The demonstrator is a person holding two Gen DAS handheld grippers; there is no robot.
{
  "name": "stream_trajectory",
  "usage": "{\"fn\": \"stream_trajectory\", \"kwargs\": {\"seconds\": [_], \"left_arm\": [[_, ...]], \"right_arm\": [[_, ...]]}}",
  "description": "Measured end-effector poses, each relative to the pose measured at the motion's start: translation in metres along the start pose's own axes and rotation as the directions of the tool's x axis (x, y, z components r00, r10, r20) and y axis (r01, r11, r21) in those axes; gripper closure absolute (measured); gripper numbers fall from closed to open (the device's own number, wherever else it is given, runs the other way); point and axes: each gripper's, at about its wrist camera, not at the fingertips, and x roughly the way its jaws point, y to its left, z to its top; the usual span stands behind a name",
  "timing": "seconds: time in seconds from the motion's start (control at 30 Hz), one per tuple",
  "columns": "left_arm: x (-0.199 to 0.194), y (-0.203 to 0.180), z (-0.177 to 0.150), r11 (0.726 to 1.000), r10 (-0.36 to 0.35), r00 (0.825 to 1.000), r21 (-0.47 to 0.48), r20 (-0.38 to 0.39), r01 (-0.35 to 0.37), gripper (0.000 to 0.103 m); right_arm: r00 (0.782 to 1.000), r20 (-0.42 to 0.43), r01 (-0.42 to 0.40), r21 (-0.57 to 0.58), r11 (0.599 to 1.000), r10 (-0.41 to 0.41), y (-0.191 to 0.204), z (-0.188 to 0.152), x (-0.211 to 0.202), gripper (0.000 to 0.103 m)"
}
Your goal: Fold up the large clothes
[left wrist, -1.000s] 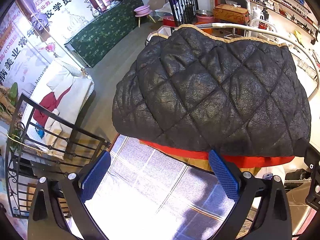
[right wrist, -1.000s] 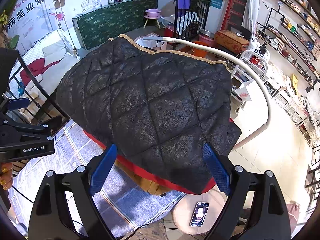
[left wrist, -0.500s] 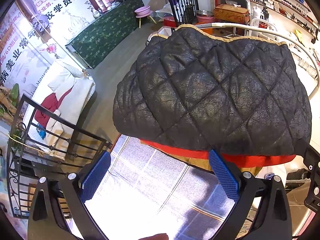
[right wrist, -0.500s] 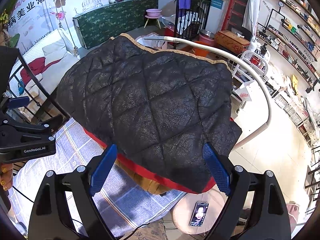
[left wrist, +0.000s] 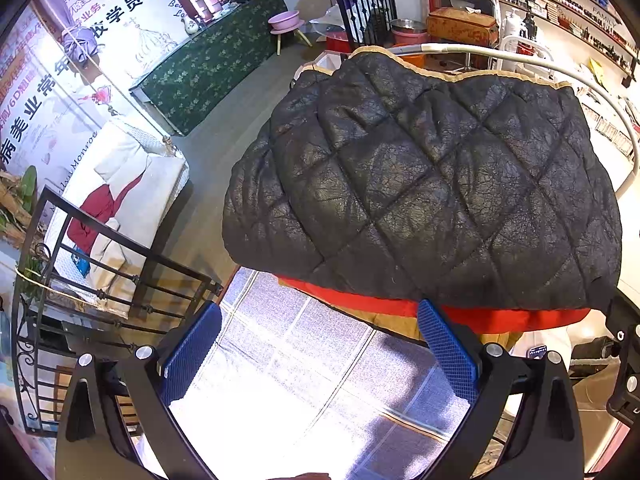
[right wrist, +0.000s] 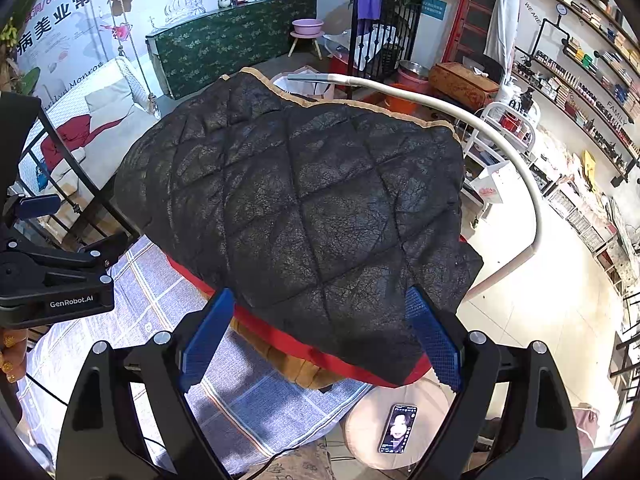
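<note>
A black quilted jacket (left wrist: 424,184) with tan trim lies folded in a thick bundle on a blue checked cloth (left wrist: 304,360), with red and tan clothing (left wrist: 500,318) showing under its near edge. It also shows in the right wrist view (right wrist: 296,208). My left gripper (left wrist: 320,344) is open and empty, just in front of the jacket's near edge. My right gripper (right wrist: 320,340) is open and empty, with the jacket's near edge lying between its pads.
A white curved rail (right wrist: 516,184) arcs behind and to the right of the jacket. A phone (right wrist: 398,428) lies on a round stool (right wrist: 368,420) below the right gripper. A black iron railing (left wrist: 100,264) stands at the left. The left gripper's body (right wrist: 52,276) shows at the left.
</note>
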Motion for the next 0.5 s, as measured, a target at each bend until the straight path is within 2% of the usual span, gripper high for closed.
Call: {"fn": "stream_trajectory", "kwargs": {"seconds": [0.5], "left_arm": [[0.0001,-0.0058,-0.0035,1.0,-0.002,1.0,0.015,0.002,0.002,0.006]], "right_arm": [[1.0,0.002,-0.001,0.002,1.0,0.001,-0.0005,0.0,0.0013,0.016]]}}
